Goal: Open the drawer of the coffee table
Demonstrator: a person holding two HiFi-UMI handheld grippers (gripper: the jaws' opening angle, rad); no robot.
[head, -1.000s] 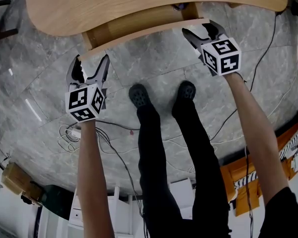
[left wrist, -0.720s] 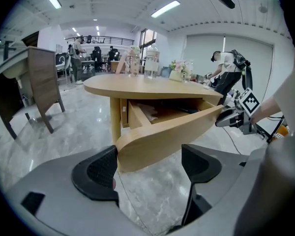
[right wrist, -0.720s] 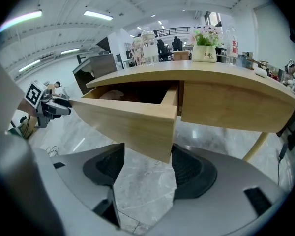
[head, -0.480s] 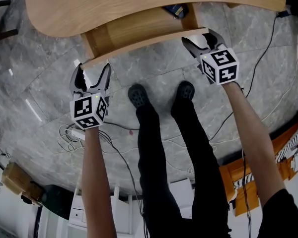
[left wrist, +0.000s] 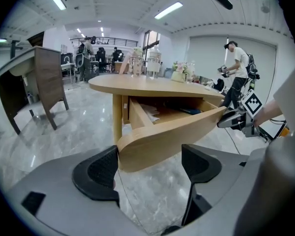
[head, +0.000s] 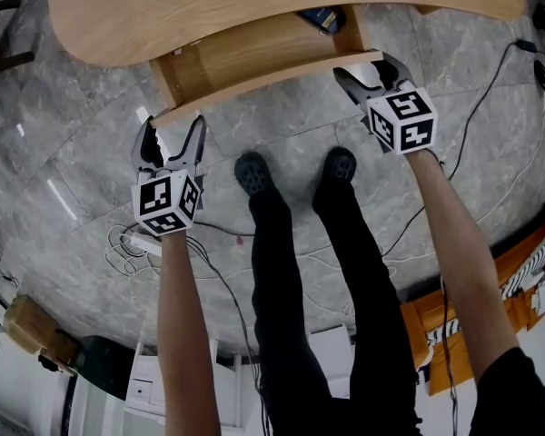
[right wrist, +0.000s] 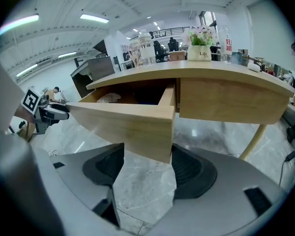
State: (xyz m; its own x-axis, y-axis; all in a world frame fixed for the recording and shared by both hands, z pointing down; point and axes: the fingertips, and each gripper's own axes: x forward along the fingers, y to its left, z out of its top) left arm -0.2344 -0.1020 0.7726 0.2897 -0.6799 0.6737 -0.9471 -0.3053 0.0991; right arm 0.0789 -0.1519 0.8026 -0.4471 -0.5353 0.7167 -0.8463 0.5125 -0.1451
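Moved: drawer (head: 254, 57) slid further out from under the tabletop (head: 254, 3) over the last second; left gripper (head: 170, 133) drew back toward the person with it, then nearly settled.
Left gripper: jaws wide, with the rounded left end of the drawer front (left wrist: 167, 141) between them, close against the left pad, not clamped.
Right gripper (head: 371, 65): jaws wide, straddling the front's square right corner.
Drawer: well out of the table, with a dark item (head: 320, 18) showing inside.
Meaning: opening looked largely done; at most a short further pull seemed left.
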